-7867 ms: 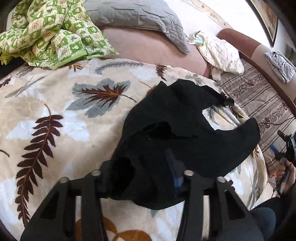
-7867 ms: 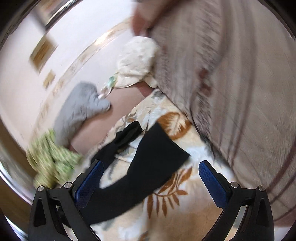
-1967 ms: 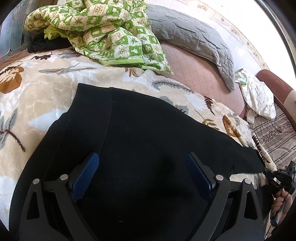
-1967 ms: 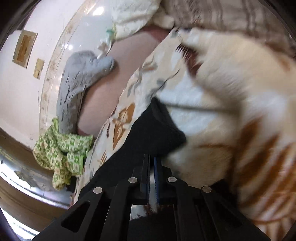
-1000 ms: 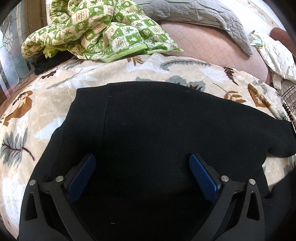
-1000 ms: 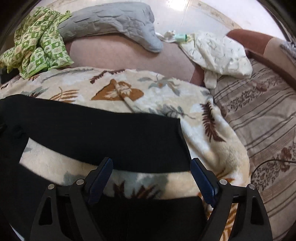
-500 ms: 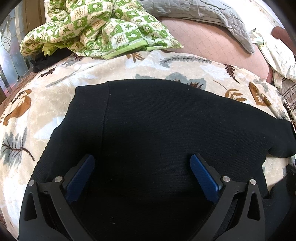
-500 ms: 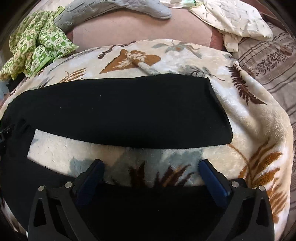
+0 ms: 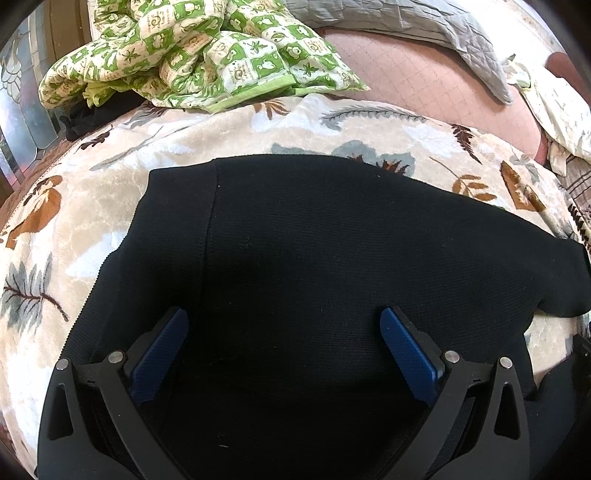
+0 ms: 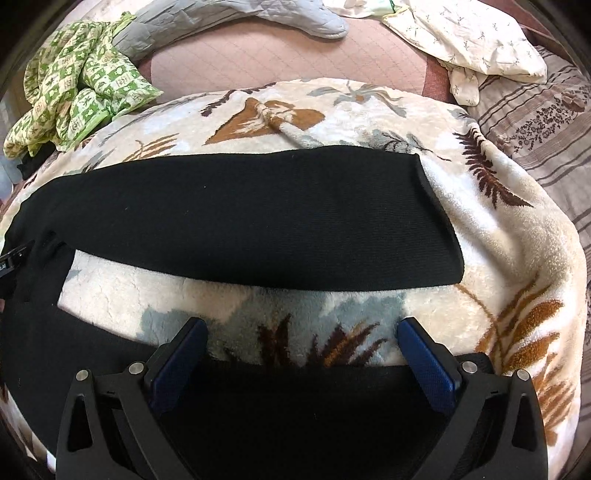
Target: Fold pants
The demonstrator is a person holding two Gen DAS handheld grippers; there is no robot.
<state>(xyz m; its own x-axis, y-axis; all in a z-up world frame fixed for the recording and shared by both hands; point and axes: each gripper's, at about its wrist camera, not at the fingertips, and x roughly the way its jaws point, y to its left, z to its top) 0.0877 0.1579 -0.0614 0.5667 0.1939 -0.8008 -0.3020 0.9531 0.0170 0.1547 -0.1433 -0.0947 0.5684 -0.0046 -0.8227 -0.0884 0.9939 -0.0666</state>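
Black pants [image 9: 295, 251] lie spread flat on a cream blanket with leaf prints [image 9: 74, 229]. In the left wrist view the waist end fills the middle, and my left gripper [image 9: 282, 328] hovers over it, open, blue pads wide apart with nothing between them. In the right wrist view the two legs run left to right: the far leg [image 10: 258, 221] lies flat, the near leg [image 10: 295, 406] sits under the gripper, with a strip of blanket [image 10: 221, 295] between them. My right gripper [image 10: 303, 338] is open over the near leg's upper edge, holding nothing.
A green checkered quilt [image 9: 192, 55] and a grey pillow [image 9: 424, 26] lie at the back of the bed on a pink sheet [image 10: 277, 55]. A cream floral pillow [image 10: 469, 37] and a striped brown cover [image 10: 535, 122] sit at the right.
The right gripper's jaws have spread wider and it has sunk and tilted down toward the near leg. The left gripper has stayed in place, open, over the waist.
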